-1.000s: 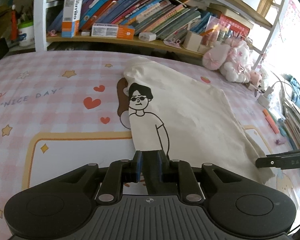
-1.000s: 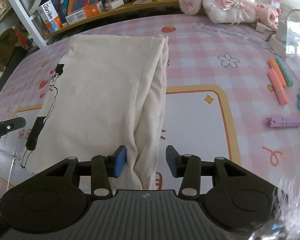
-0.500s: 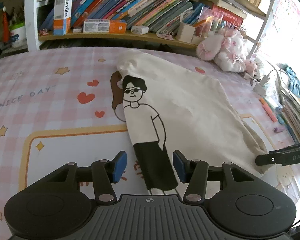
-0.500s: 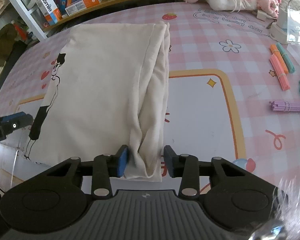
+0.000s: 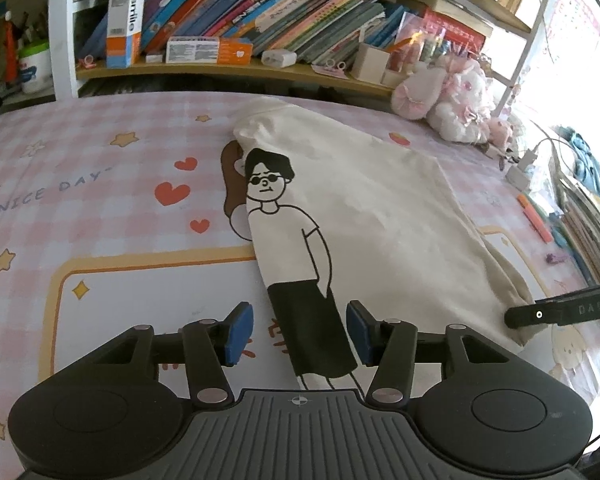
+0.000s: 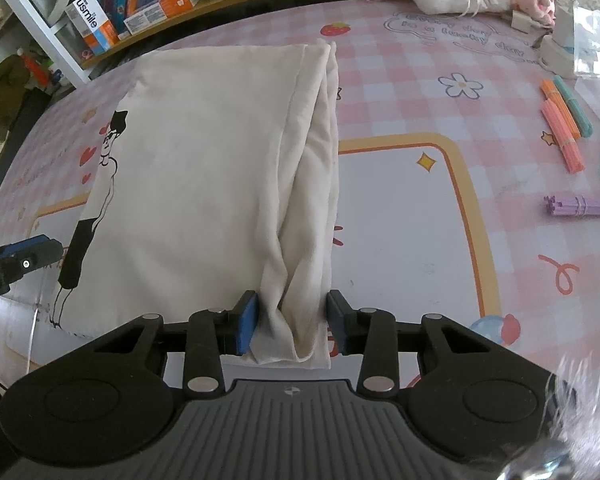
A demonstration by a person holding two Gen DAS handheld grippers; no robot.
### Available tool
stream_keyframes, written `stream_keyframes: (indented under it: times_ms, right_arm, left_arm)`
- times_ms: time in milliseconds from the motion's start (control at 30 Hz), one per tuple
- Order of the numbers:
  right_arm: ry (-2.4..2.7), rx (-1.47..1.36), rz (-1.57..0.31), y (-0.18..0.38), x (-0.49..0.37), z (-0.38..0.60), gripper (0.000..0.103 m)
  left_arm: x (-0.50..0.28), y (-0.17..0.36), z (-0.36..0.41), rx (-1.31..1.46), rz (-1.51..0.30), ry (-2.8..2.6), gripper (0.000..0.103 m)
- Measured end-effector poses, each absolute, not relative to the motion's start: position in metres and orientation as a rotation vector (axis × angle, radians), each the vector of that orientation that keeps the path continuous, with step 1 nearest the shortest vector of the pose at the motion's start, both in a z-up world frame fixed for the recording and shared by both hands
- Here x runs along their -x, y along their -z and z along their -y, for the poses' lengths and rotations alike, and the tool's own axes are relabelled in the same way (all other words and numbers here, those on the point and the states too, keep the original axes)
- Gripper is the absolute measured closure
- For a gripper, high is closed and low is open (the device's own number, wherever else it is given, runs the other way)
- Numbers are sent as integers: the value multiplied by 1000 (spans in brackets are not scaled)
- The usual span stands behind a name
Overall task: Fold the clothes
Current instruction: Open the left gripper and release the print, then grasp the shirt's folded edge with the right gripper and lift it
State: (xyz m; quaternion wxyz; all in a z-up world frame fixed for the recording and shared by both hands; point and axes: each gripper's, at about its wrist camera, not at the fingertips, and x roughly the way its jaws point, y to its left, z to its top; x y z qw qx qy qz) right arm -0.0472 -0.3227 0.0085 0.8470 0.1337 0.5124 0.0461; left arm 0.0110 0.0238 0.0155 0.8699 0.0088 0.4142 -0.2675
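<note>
A cream shirt (image 5: 372, 216) lies flat on the pink checked cloth (image 5: 100, 184), its far end toward the bookshelf (image 5: 236, 68). It looks folded lengthwise already: seen from the right wrist, the long side away from the printed figure is a stack of bunched layers, while the figure (image 5: 288, 240) runs along the opposite long edge.

At the shirt's near end, the left gripper (image 5: 300, 332) has its jaws opening; the figure's black trousers lie between the blue pads, which stand clear of the fabric, so it holds nothing. At the same near end, on the bunched side, the right gripper (image 6: 292, 324) straddles the gathered layers. Its left pad touches the fabric, the right pad sits just beside it, and I cannot tell whether it truly pinches.

By my reckoning the side folds are done. What remains is the cross fold, near end carried toward the bookshelf, and some smoothing of that lumpy edge.
</note>
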Motion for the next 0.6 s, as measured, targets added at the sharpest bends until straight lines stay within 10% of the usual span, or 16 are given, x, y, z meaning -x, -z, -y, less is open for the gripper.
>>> stream_keyframes:
  times_ms: [600]
  right_arm:
    - [-152, -463, -1041, -24, 47, 339, 88]
  left_arm:
    - [16, -26, -7, -170, -773, 599, 24]
